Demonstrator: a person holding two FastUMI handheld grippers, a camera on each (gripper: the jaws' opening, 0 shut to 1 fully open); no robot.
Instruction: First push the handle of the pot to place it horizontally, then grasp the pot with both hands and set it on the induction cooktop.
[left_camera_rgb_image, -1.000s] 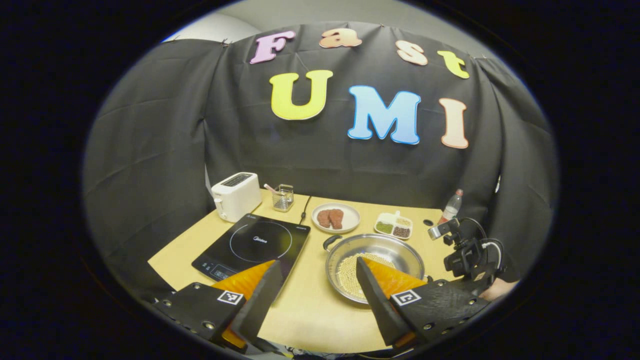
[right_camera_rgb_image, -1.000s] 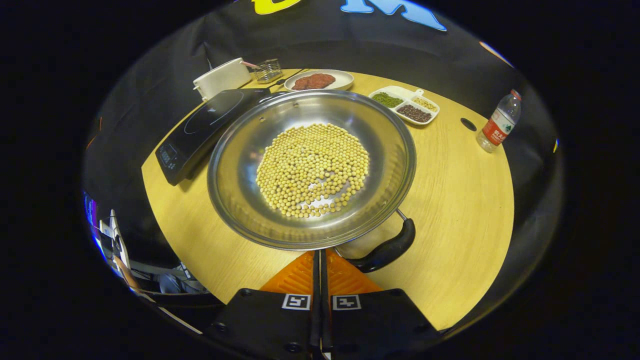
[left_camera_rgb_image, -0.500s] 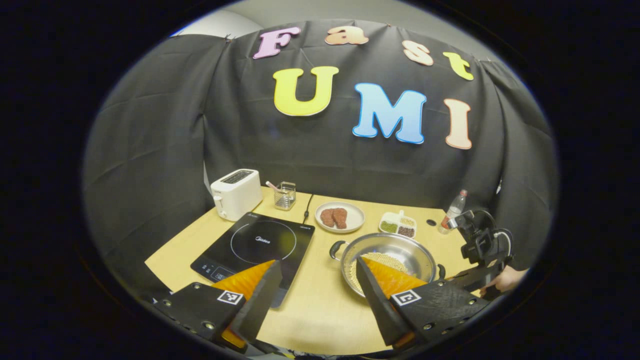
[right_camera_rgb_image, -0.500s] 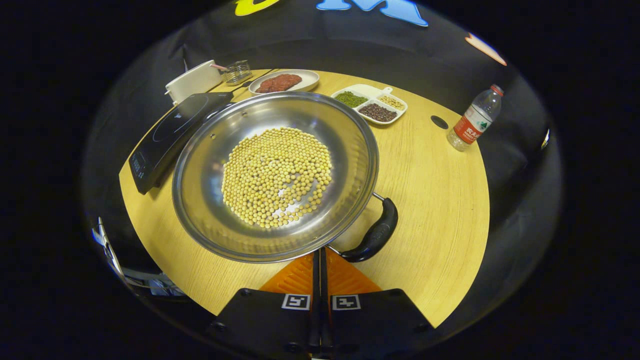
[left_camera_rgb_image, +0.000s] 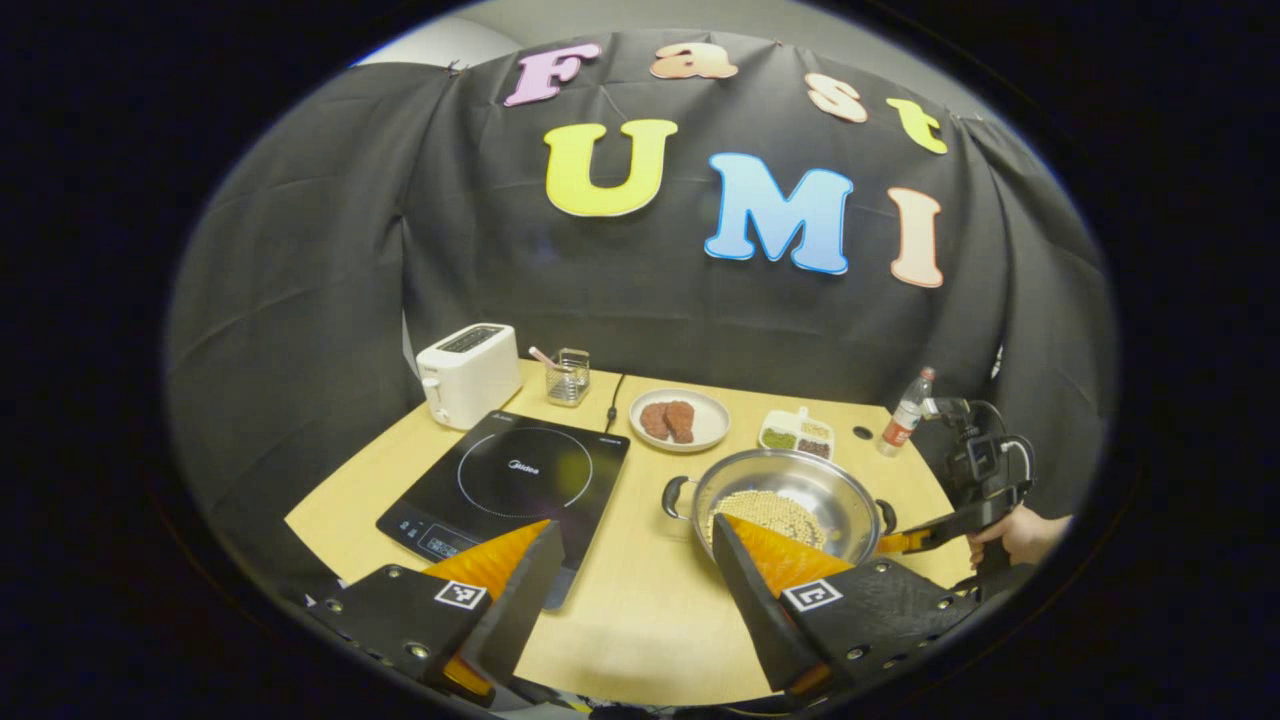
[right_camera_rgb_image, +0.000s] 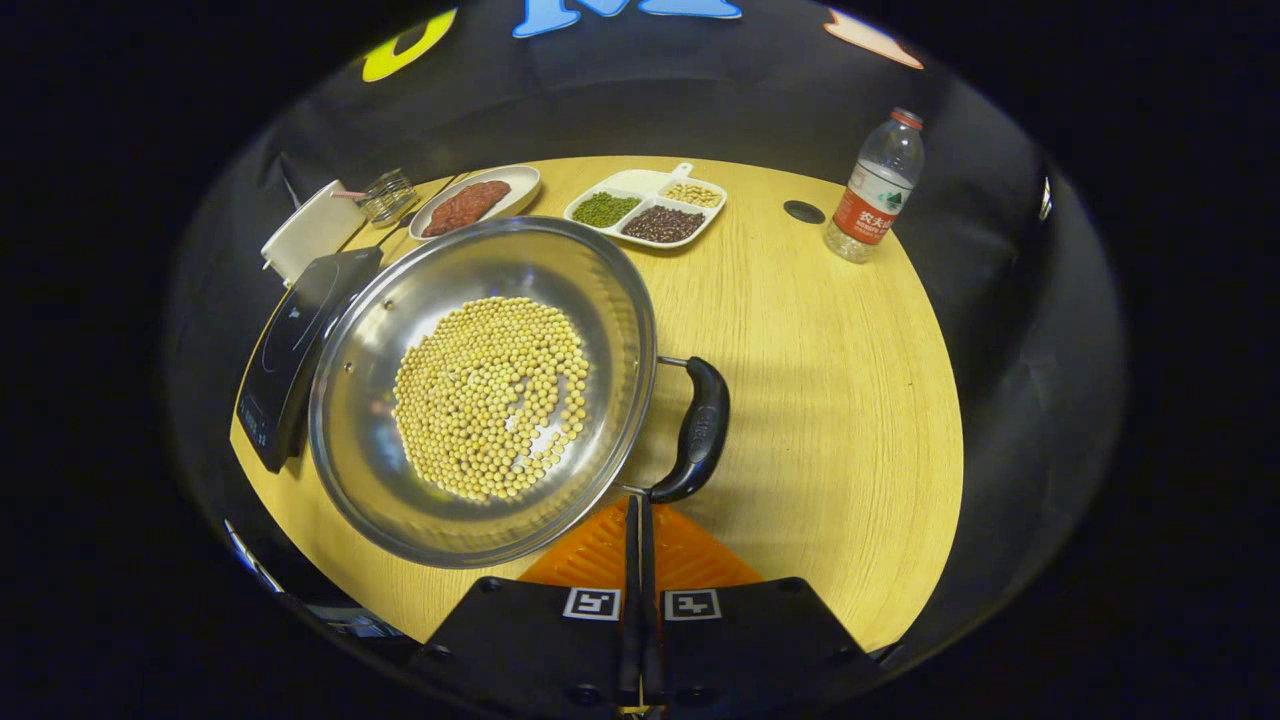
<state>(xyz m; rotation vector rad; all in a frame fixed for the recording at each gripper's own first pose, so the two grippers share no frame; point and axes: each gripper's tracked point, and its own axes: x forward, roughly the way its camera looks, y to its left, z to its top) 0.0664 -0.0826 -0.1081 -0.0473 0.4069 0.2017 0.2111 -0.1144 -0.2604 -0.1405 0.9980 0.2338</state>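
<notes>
A steel pot (right_camera_rgb_image: 380, 420) holding yellow beans stands on the wooden table (right_camera_rgb_image: 830, 400), to the right of the black induction cooktop (right_camera_rgb_image: 285, 350). One black loop handle (right_camera_rgb_image: 700, 430) sticks out on the pot's right side. My right gripper (right_camera_rgb_image: 640, 502) is shut with nothing between its fingers, its tip against the near end of that handle. In the left gripper view the pot (left_camera_rgb_image: 800, 480) sits right of the cooktop (left_camera_rgb_image: 510, 480). My left gripper (left_camera_rgb_image: 636, 523) hangs open above the table's front edge. The right gripper (left_camera_rgb_image: 885, 545), held by a hand (left_camera_rgb_image: 1020, 535), reaches the pot's right handle.
Along the back of the table stand a white toaster (left_camera_rgb_image: 468, 372), a small glass holder (left_camera_rgb_image: 568, 375), a plate of meat (left_camera_rgb_image: 679, 420), a divided dish of beans (left_camera_rgb_image: 797, 433) and a water bottle (left_camera_rgb_image: 908, 412). Bare table lies between cooktop and pot.
The right gripper swung round to the pot's right, and the pot turned with it, its near handle now pointing right. The left gripper drew back a little.
</notes>
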